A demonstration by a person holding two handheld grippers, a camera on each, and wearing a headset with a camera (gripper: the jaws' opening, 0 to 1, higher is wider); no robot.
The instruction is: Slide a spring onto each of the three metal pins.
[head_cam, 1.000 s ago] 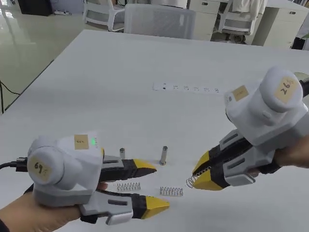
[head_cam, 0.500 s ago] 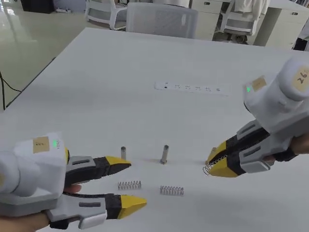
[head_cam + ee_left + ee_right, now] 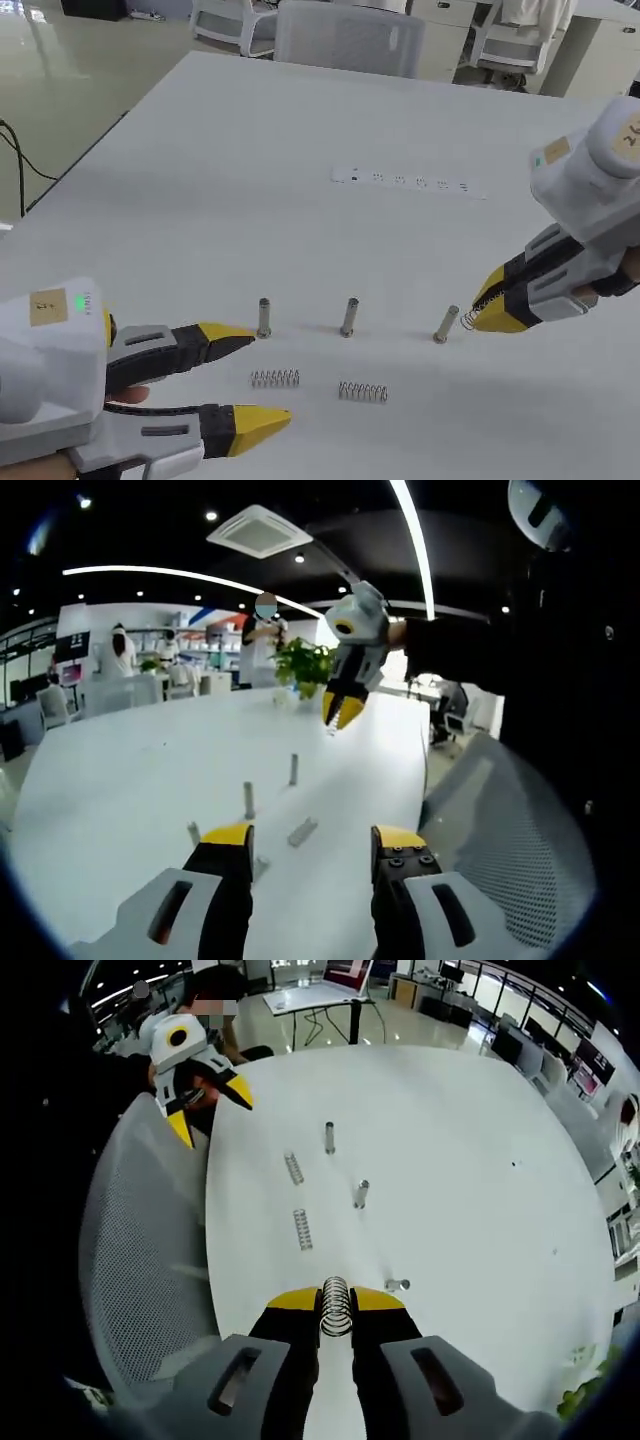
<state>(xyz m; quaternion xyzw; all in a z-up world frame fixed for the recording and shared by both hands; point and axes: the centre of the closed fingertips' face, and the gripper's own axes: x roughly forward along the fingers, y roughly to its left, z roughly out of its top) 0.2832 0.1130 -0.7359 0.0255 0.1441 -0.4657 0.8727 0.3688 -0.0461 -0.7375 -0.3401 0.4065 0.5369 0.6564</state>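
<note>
- Three short silvery metal pins (image 3: 348,317) are standing in a row on the white table (image 3: 300,180).
- Two thin coiled wire springs (image 3: 275,378) (image 3: 362,391) are lying flat just in front of them.
- Between its yellow tips, the right gripper (image 3: 337,1300) is clenching a third coiled spring (image 3: 468,321), hovering just beside the rightmost pin (image 3: 446,324).
- Near the leftmost pin (image 3: 264,318), the left gripper (image 3: 314,836) is gaping wide, grasping nothing.
</note>
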